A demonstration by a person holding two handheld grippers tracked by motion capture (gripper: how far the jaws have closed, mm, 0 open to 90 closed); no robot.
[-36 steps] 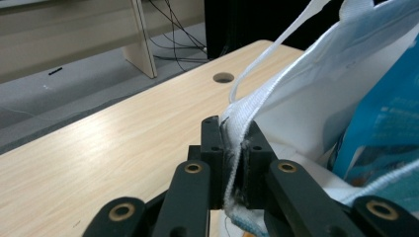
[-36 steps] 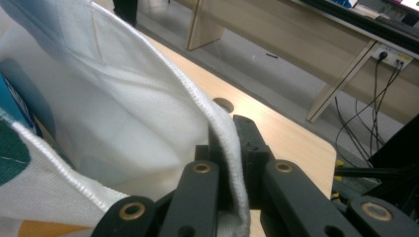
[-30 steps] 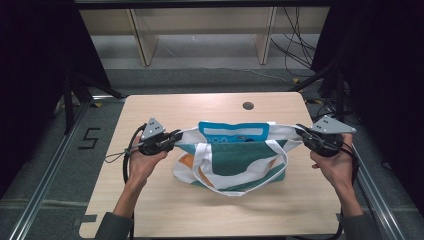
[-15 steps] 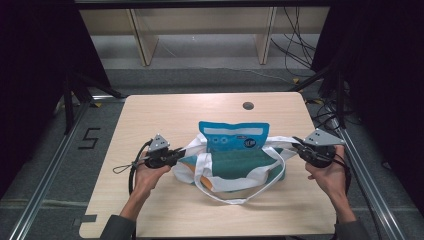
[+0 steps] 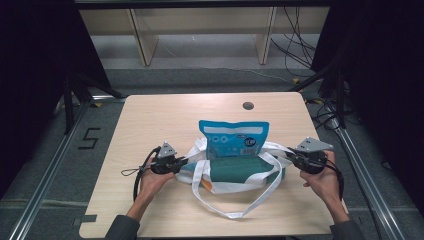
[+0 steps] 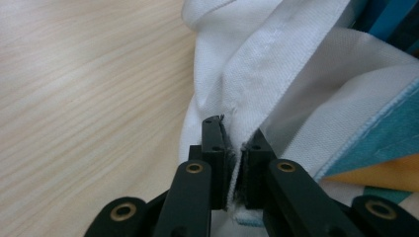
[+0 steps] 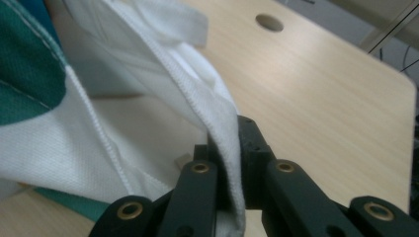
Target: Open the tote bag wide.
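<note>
Both grippers clamp the white-and-teal fabric tote bag [image 5: 235, 172] rims.
Left gripper [image 6: 236, 163] and right gripper [image 7: 232, 163] bite thin hems; slippage likely, toppling the upright blue foil pouch [image 5: 233, 140].

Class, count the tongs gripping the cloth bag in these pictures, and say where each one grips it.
2. The left tongs are shut on the tote bag's left edge; the right tongs are shut on its right edge. A blue pouch stands in the bag between them.

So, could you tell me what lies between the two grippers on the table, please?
In the high view, the tote bag spans the stretch between the left gripper and the right gripper, each clamped on one side of it, with the blue pouch standing in it.
</note>
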